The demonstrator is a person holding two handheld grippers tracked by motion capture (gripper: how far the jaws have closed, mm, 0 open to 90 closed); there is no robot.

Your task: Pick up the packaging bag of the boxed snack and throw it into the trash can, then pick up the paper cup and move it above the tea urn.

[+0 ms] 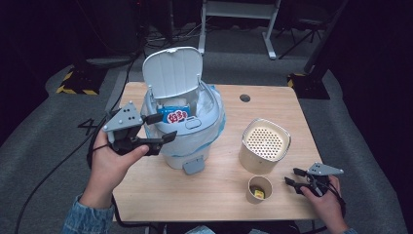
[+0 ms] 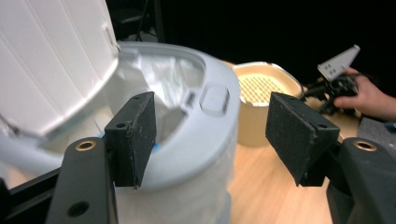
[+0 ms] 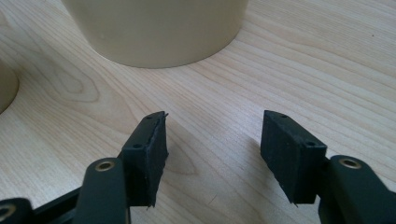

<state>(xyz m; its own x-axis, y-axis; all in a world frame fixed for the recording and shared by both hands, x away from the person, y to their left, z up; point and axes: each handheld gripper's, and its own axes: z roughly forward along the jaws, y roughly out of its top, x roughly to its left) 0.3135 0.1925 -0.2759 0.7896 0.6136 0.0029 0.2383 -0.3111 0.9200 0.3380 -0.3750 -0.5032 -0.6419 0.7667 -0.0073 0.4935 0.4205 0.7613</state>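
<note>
A white pedal bin [image 1: 195,141] with a bag liner stands on the left half of the wooden table [image 1: 214,195], its lid [image 1: 171,70] raised. A blue snack packet [image 1: 175,115] lies in its mouth. My left gripper [image 1: 165,127] is at the bin's left side by the rim, open, nothing between its pads. In the left gripper view the jaws [image 2: 212,135] frame the bin's grey rim [image 2: 205,135] without touching it. My right gripper [image 1: 291,176] rests low at the table's front right, open and empty; its jaws [image 3: 212,149] hover over bare wood.
A cream canister [image 1: 264,146] with a perforated top stands right of the bin, just beyond the right gripper. A small paper cup [image 1: 258,189] holding something yellow sits in front of it. The bin's grey pedal [image 1: 193,165] juts toward the front. Cables trail off the table's left side.
</note>
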